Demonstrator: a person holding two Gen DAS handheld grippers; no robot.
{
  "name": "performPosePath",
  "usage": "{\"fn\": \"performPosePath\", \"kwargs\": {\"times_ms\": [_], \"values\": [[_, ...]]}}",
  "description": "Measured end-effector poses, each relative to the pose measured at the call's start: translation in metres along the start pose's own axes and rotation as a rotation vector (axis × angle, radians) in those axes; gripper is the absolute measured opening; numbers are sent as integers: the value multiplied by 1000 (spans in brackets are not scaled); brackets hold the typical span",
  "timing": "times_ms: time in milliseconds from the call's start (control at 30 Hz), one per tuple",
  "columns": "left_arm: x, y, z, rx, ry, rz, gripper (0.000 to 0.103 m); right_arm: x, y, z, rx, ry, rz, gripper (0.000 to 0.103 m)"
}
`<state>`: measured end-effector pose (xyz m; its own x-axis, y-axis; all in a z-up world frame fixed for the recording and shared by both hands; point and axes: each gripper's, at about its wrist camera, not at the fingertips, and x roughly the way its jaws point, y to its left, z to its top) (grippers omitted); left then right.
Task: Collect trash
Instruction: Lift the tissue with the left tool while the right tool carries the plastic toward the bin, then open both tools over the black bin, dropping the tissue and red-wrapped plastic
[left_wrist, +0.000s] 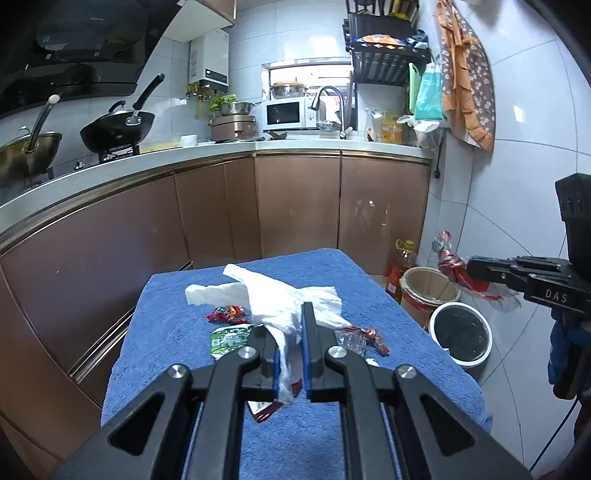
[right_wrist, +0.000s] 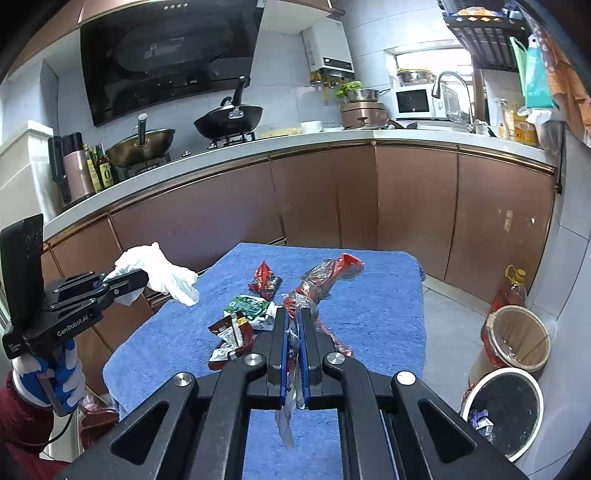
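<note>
My left gripper (left_wrist: 291, 325) is shut on a crumpled white tissue (left_wrist: 273, 295) and holds it above the blue towel (left_wrist: 177, 332); it also shows in the right wrist view (right_wrist: 125, 280) with the tissue (right_wrist: 159, 273). My right gripper (right_wrist: 293, 317) is shut on a red and clear plastic wrapper (right_wrist: 325, 277), seen from the left wrist view (left_wrist: 452, 264) off the table's right side. A green wrapper (left_wrist: 227, 339) and red wrappers (left_wrist: 227, 314) lie on the towel. A white bin with a black liner (left_wrist: 461, 334) stands on the floor at the right.
A brown paper-lined bucket (left_wrist: 430, 291) and an oil bottle (left_wrist: 400, 266) stand by the bin. Brown cabinets (left_wrist: 295, 203) and the counter with woks (left_wrist: 118, 125) run behind the table. More wrappers (right_wrist: 232, 332) lie on the towel's near side.
</note>
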<state>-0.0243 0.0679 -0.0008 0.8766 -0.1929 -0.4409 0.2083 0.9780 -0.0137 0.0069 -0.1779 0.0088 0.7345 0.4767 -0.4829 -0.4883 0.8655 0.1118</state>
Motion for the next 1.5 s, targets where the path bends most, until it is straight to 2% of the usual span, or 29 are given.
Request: {"fn": "performPosePath", "kwargs": {"times_ms": [167,467,767,1067,1200,1500], "values": [[16,-19,5,32,24,-25,8,-5,-19,-6,36,-12,-30,6],[61,-69,14,113,85,-84,8,-17,-77,-25,132,-26,-110,6],[120,-136,27,192,157,-217,8,-23,-142,-49,243,-21,-210,6],[206,-233,35,272,268,-395,8,-22,-226,-92,402,30,-367,6],[248,-287,34,316,316,-461,9,-14,-263,-116,464,73,-437,6],[318,-382,19,363,407,-548,11,7,-332,-163,571,150,-528,8]]}}
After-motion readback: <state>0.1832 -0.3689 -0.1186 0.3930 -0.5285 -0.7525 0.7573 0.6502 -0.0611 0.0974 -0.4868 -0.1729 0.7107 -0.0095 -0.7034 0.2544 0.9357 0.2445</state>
